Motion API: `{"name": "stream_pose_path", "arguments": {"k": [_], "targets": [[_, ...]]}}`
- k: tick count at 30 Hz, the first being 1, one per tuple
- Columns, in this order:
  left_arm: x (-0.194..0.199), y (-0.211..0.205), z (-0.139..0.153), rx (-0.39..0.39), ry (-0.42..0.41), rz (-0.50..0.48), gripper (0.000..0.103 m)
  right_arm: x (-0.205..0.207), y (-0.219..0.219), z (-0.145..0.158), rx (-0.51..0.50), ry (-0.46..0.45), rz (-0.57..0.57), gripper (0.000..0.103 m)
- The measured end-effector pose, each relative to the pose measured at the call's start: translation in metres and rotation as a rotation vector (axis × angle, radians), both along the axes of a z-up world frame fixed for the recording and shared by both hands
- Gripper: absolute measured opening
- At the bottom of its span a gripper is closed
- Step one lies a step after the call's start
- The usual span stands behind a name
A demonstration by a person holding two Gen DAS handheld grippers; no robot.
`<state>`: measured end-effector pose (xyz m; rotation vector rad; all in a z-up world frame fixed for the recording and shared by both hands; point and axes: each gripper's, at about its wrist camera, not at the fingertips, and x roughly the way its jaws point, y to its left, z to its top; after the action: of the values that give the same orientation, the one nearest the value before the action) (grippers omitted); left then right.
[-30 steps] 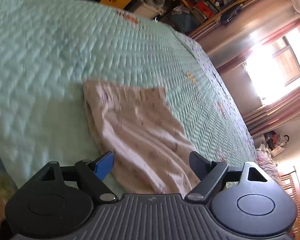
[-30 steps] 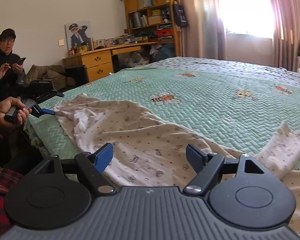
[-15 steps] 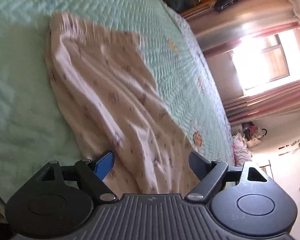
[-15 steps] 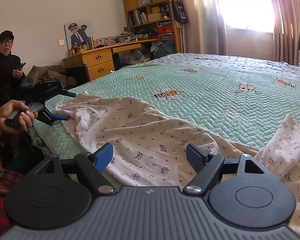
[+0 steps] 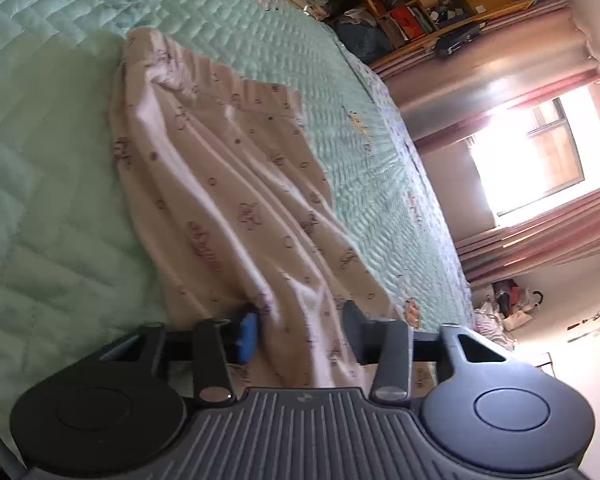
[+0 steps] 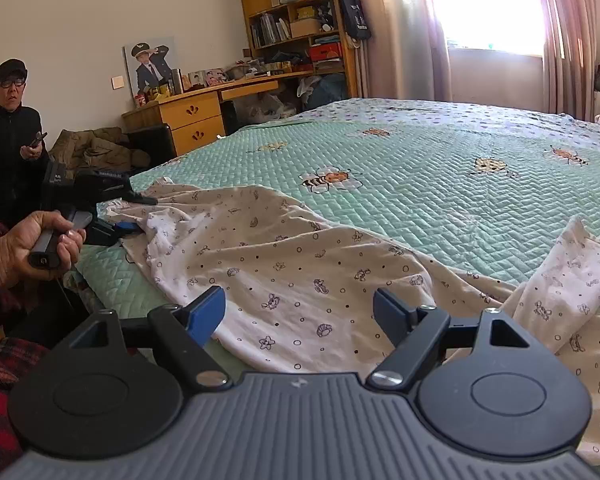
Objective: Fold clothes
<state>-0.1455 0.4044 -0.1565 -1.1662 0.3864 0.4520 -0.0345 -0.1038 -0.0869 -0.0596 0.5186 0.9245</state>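
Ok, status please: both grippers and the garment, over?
Left gripper jaws just closing around garment edge, grip unconfirmed. Right gripper open, over garment. Garment lies unfolded on quilt. Nothing blocking.

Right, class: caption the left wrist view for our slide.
Left gripper closing on patterned garment spread over green quilt.

The left hand-held gripper (image 5: 300, 330) has just been closing, narrowed; the right hand-held gripper (image 6: 298, 312) gapes wide.

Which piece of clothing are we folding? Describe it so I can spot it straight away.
On the green quilted bedspread with bee pictures, near its front edge, lies a cream garment printed with small dark figures and dots. It is the only clothing spread on the bed.
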Motion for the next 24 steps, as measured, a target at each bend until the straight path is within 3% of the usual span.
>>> {"name": "stream_pose_path", "arguments": {"k": [5, 15, 17, 22, 24], "targets": [[-0.01, 0.005, -0.001, 0.021, -0.005, 0.006, 0.004, 0.0, 0.001, 0.0, -0.006, 0.003, 0.001, 0.082], [-0.05, 0.027, 0.017, 0.051, 0.008, 0.031, 0.0, 0.002, -0.004, -0.002, -0.021, -0.001, -0.014, 0.082], [-0.05, 0.029, 0.016, 0.05, 0.023, -0.002, 0.001, 0.003, -0.004, -0.004, -0.023, 0.001, -0.018, 0.082], [-0.042, 0.015, 0.015, 0.072, 0.055, -0.046, 0.0, -0.007, 0.01, -0.001, -0.115, -0.109, 0.038, 0.082], [-0.04, 0.008, 0.018, 0.079, 0.062, -0.063, 0.004, -0.016, 0.025, 0.002, -0.169, -0.202, 0.085, 0.082]]}}
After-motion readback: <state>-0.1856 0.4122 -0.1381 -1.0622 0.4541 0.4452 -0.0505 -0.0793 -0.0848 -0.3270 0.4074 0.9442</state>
